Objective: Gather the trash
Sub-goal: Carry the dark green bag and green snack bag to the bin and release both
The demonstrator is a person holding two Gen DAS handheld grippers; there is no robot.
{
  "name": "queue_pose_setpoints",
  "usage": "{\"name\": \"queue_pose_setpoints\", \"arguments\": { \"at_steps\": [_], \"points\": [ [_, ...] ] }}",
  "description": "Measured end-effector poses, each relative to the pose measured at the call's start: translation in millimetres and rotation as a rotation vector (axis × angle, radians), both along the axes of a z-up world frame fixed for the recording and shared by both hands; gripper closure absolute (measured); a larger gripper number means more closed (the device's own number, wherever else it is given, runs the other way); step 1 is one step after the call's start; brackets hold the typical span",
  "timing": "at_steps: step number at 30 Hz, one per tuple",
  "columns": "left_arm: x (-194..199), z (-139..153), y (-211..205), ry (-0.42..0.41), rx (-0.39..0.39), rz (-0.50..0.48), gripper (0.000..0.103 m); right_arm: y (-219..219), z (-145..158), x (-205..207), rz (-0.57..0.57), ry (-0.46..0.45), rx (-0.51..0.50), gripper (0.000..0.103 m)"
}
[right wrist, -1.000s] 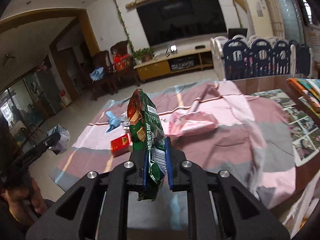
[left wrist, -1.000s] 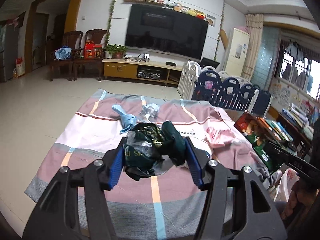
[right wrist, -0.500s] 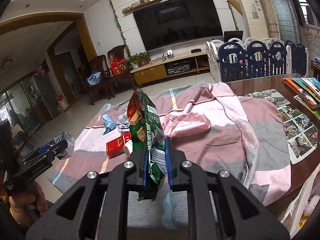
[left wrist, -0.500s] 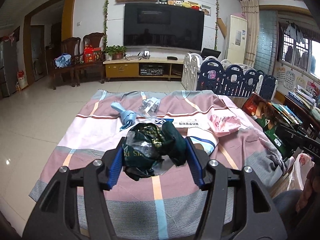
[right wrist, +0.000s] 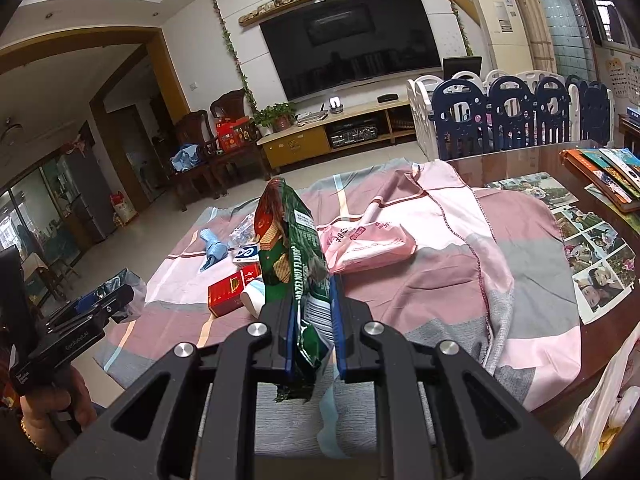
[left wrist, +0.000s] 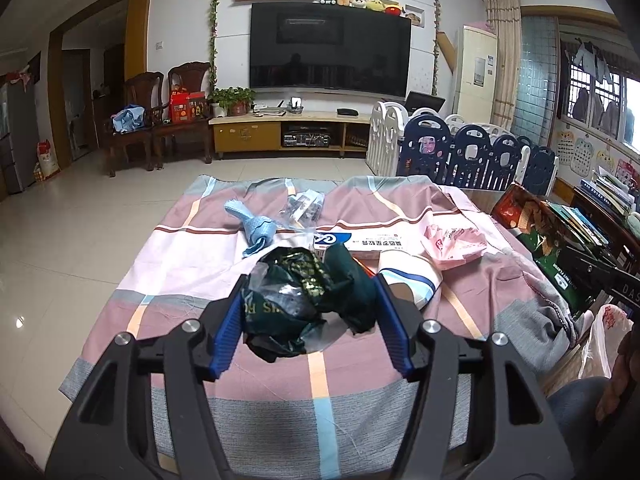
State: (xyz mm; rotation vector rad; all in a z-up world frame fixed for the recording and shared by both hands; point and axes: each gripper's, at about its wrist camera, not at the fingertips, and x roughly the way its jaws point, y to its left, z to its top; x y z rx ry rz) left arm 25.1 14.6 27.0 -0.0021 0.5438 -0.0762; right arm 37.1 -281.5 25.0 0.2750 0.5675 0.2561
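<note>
My left gripper (left wrist: 310,284) has a crumpled dark green wrapper (left wrist: 296,300) between its blue pads, above the striped cloth (left wrist: 180,260) on the table. Its jaws are opening, and both pads still touch the wad. In the right wrist view my right gripper (right wrist: 314,292) is shut on a green snack bag (right wrist: 288,240) that stands upright between the pads. That bag (left wrist: 532,232) also shows at the right edge of the left wrist view.
On the cloth lie a blue rag (left wrist: 252,224), a clear plastic wrapper (left wrist: 304,206), a white and blue box (left wrist: 360,242), a pink pack (right wrist: 368,244) and a red box (right wrist: 230,288). A white plastic bag (right wrist: 600,420) hangs at the table's near right edge. Books and photos cover the table's right side.
The left wrist view has rolled to level, and the gap between its pads has grown slightly around the wrapper. The right gripper keeps the same grip on the snack bag.
</note>
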Motion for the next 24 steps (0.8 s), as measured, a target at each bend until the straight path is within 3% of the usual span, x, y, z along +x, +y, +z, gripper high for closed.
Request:
{"name": "queue_pose_setpoints", "arguments": {
  "at_steps": [17,24],
  "points": [
    [0.5,-2.0,-0.1,0.003,0.012,-0.001,0.042,-6.3,-3.2,-3.4,-0.011,-0.012,0.015,0.087],
    [0.2,-3.6,2.2,0.005,0.015,0.004,0.042,-26.6,-0.2,-16.9,-0.056,-0.026,0.105,0.087]
  ]
}}
